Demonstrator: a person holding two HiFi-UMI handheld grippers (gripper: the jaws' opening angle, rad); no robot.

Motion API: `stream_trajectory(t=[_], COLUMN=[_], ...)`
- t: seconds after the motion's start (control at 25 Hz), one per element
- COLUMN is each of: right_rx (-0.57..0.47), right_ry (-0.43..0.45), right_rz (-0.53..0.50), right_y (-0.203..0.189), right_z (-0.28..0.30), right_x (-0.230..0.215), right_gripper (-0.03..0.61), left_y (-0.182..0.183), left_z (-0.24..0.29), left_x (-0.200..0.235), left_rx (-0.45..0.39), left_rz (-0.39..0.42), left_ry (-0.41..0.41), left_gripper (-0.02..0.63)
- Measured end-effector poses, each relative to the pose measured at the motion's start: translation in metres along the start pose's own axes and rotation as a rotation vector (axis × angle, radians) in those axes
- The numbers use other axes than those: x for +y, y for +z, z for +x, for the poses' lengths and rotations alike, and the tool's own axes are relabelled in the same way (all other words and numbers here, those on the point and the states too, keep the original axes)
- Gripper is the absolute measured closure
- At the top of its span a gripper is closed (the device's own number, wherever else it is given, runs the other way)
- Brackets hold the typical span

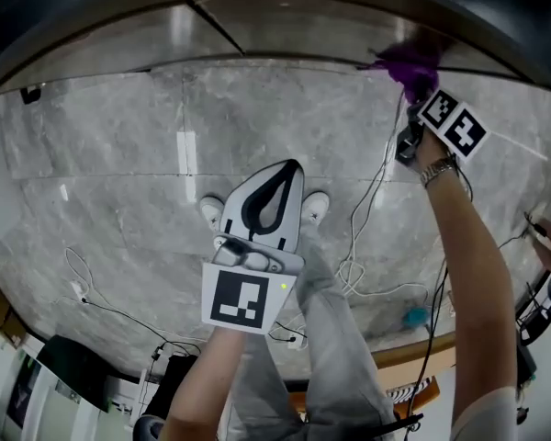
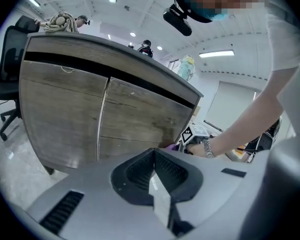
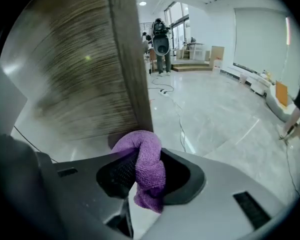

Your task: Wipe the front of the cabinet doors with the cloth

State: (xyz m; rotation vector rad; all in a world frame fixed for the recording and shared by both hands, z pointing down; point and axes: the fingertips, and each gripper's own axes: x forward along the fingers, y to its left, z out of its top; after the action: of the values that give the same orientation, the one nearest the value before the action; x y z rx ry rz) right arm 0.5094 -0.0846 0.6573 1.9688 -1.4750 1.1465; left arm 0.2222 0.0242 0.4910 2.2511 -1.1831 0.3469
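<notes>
Right gripper view shows the jaws of the right gripper clamped on a bunched purple cloth. A rounded wad sticks out ahead of the jaws and a short tail hangs below them. The wad sits against the bottom of the wooden cabinet door, right at its outer vertical edge, with pale floor beyond. The left gripper has its jaws closed together on nothing. It is held back from the cabinet, aimed at the two doors from low down. From that side, the left door and the right door stand shut under a dark strip and a curved top, and the cloth meets the lower far corner of the right door. The head view shows the same split, with the right arm stretched forward to the cabinet and the left gripper hanging over the floor near the person's shoes. Neither door shows a streak or damp patch, so how much has been wiped cannot be read. As a judgement, the cloth covers only one corner, and the upper right door and all of the left door look yet to be done.
</notes>
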Motion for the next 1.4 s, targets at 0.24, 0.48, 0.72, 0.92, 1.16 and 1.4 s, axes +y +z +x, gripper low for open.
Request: stream_trajectory(t=[0.24, 0.48, 0.72, 0.92, 1.16, 1.4], right_rx=[-0.005, 0.056, 0.124, 0.157, 0.132, 0.110], right_ry=[-0.046, 0.032, 0.155, 0.254, 0.302, 0.263], right_rz=[0.041, -0.011, -0.049, -0.133, -0.128, -0.100], right_y=[-0.022, -0.072, -0.130, -0.149, -0.135, -0.106], right_z=[-0.007, -0.013, 0.004, 0.019, 0.043, 0.053], right_x=[-0.025, 0.044, 0.158, 0.250, 0.292, 0.257], right_gripper=[0.460, 0.460, 0.460, 0.460, 0.460, 0.460], left_y=[0.000, 0.012, 0.003, -0.005, -0.019, -0.029], left_z=[0.009, -0.007, -0.045, -0.080, -0.095, -0.091], left_x=[0.000, 0.024, 0.076, 0.131, 0.154, 0.143], left_rx=[-0.009, -0.009, 0.023, 0.017, -0.007, -0.015], left_rz=[0.019, 0.052, 0.084, 0.058, 0.009, -0.013], left_ry=[-0.027, -0.059, -0.026, 0.094, 0.186, 0.230], left_gripper=[0.607, 0.607, 0.607, 0.607, 0.607, 0.607])
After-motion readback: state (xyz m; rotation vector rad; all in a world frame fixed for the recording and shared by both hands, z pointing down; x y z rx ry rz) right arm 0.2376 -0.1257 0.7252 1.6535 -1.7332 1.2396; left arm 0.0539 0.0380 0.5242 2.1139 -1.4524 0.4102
